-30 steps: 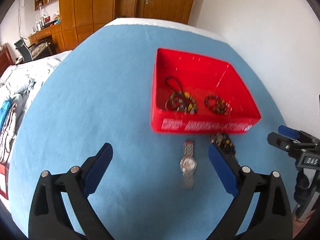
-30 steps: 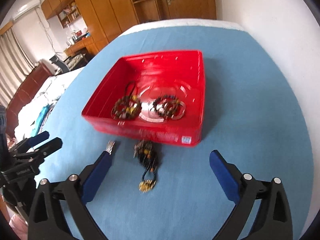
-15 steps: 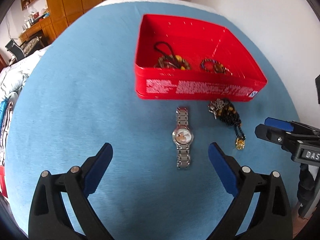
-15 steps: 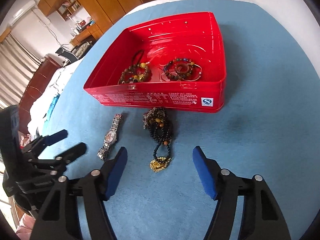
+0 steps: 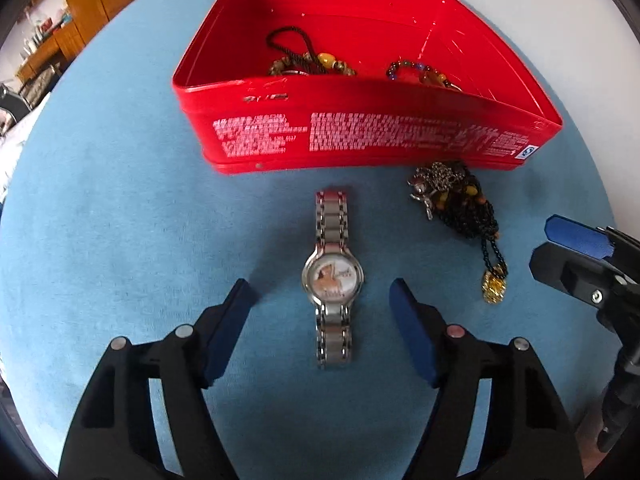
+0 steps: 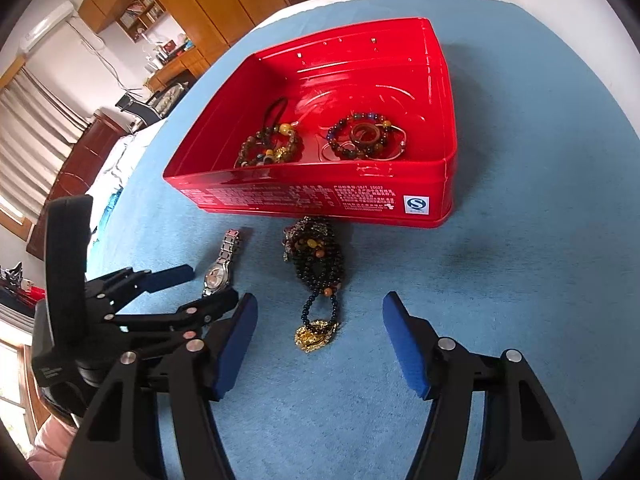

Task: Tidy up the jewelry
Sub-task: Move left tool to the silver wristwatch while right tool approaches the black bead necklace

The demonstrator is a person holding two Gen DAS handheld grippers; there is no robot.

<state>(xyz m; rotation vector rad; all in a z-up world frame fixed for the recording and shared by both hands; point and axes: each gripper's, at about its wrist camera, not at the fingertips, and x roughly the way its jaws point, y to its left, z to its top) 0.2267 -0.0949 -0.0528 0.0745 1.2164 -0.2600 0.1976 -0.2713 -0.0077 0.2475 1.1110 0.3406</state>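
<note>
Right gripper [image 6: 320,338] over the blue cloth [image 6: 520,240], jaws apart, straddling the bead necklace [image 6: 318,264] (gold pendant nearest, untouched). Red tin [image 6: 312,200] ahead; watch [image 6: 219,270] ahead-left by left gripper [image 6: 200,286].

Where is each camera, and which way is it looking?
Left wrist view: sits on the left claw, looking steeply down at the wristwatch lying between its closing, not yet touching blue fingers; the right claw's tip pokes in at the right edge.
Right wrist view: sits on the right claw, looking down at the black bead necklace between its blue fingers; the left claw shows at the left.
Both see the red tin, the watch, the necklace and the blue cloth.
</note>
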